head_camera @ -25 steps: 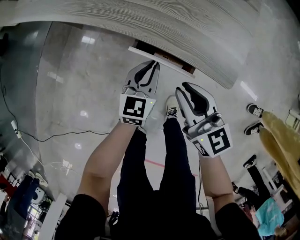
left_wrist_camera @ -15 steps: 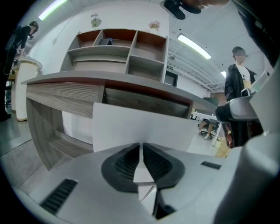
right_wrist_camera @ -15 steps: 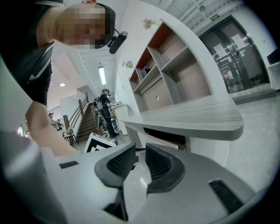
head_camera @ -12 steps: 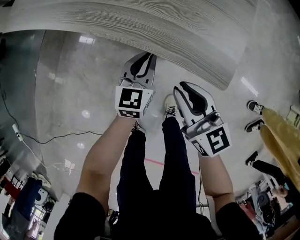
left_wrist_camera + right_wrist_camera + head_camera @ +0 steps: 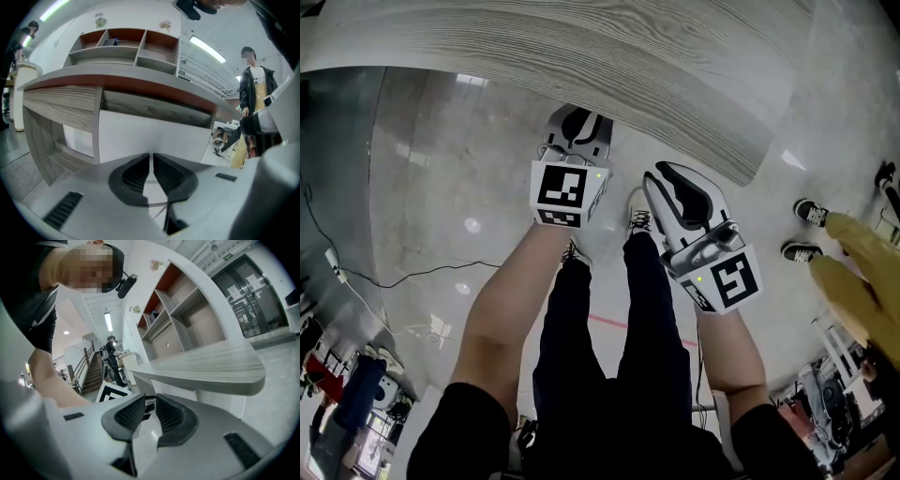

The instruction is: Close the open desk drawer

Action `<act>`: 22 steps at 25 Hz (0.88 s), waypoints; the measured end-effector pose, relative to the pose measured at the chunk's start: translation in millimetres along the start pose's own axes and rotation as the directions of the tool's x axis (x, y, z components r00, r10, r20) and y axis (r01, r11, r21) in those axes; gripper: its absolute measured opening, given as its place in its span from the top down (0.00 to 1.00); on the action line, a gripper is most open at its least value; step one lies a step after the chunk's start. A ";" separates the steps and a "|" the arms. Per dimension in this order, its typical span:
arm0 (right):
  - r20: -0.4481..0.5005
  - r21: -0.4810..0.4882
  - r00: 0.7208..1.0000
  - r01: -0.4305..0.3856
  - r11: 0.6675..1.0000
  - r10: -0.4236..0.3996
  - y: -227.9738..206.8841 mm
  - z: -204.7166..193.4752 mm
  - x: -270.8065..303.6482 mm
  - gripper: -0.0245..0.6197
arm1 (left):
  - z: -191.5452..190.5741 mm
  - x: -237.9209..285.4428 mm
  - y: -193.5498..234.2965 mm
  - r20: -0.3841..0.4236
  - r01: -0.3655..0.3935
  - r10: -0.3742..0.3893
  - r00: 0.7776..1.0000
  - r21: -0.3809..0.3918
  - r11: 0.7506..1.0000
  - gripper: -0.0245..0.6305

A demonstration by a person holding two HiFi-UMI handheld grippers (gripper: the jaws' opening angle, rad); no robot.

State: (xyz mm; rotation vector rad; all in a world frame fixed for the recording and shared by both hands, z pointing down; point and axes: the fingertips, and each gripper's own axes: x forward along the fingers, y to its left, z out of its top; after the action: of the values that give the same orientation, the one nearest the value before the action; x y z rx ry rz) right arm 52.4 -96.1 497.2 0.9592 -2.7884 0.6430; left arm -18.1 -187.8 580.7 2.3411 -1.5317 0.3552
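Left gripper (image 5: 577, 120) clenched empty, nosed under desk (image 5: 656, 75) at 12 o'clock against white drawer front (image 5: 150, 136); jutting out a second ago, now tucked away (closing seemingly done). Right gripper (image 5: 667, 183) clenched, idle, 3 o'clock.

Dead end straight ahead of the left gripper (image 5: 151, 157): white drawer front (image 5: 154, 136) close in front of the tips, desk top (image 5: 675, 66) overhanging above. Loads of open floor (image 5: 441, 169) off left. Right gripper (image 5: 666, 178) just beside, crowding that side. Bystander's shoes (image 5: 809, 212) well off right.
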 end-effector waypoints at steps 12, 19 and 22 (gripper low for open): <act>-0.009 -0.007 1.000 0.014 1.000 -0.014 -1.5 -2.1 3.6 0.93 | 1.1 2.1 1.6 0.004 0.012 -0.012 1.000 0.004 1.000 0.94; -0.010 -0.014 1.000 0.007 1.000 -0.007 4.1 -2.5 1.0 0.94 | 1.1 -2.3 -0.8 0.011 0.021 -0.021 1.000 0.014 1.000 0.94; -0.006 -0.018 1.000 0.006 1.000 -0.006 7.6 -3.2 -2.2 0.94 | 4.3 -6.6 -6.7 0.015 0.032 -0.032 0.999 0.021 0.999 0.94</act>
State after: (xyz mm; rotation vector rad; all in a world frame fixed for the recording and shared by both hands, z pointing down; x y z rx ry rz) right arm 49.4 -88.2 496.9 0.9605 -2.7798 0.6179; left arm -14.4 -181.5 573.4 2.3868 -1.5027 0.3469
